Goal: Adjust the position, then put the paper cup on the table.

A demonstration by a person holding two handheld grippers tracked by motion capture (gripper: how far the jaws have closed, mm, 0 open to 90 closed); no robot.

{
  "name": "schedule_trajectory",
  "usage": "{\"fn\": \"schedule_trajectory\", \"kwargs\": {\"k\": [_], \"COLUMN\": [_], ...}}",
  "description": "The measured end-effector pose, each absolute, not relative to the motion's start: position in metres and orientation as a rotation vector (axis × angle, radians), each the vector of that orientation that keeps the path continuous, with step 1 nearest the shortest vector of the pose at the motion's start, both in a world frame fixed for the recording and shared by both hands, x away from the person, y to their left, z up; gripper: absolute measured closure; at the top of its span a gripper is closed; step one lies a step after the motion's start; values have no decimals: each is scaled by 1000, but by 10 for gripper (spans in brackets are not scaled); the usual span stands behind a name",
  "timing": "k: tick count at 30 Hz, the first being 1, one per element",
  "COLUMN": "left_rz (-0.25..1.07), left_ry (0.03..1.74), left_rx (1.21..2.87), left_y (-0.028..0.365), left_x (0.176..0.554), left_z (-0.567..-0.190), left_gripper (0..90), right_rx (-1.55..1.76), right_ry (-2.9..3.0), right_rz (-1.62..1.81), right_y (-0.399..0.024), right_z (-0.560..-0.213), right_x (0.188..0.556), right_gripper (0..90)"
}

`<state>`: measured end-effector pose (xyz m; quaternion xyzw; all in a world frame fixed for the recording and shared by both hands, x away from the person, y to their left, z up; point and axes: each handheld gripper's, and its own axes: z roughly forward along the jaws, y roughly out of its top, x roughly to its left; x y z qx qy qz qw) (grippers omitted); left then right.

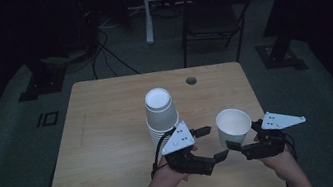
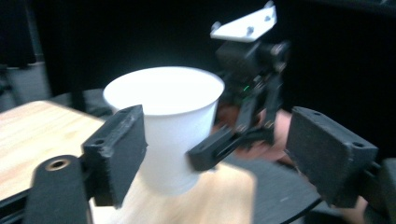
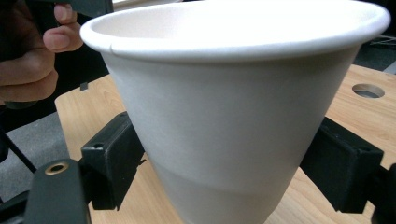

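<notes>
A plain white paper cup (image 1: 233,125) stands upright, mouth up, narrowing downward. The right gripper (image 1: 231,147) clamps its fingers on it; the left gripper (image 1: 213,143) fingers gape wide, empty.

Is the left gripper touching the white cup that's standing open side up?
Apart. In the left gripper view, the left gripper has wide jaws, and the upright cup stands beyond them.
</notes>
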<state>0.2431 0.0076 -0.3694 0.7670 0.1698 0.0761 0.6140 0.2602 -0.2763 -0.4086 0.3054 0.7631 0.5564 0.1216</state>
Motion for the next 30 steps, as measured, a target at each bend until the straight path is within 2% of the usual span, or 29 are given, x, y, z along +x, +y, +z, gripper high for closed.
{"fn": "schedule_trajectory", "kwargs": {"k": [11,24,30], "left_rz": [189,265,307], "left_ry": [452,498,579], "left_rx": [1761,1781,1768], "left_y": [25,58,89], "left_x": [244,234,236], "left_z": [-381,-388,-404], "left_gripper": [177,177,177], "right_rx": [918,1012,1068], "right_ry": [2197,2092,2046], "right_rz": [1625,1568,1530], "right_y": [-277,-282,-281], "right_z": [-411,-418,-430], "right_x": [266,285,301], "right_gripper": [179,180,179]}}
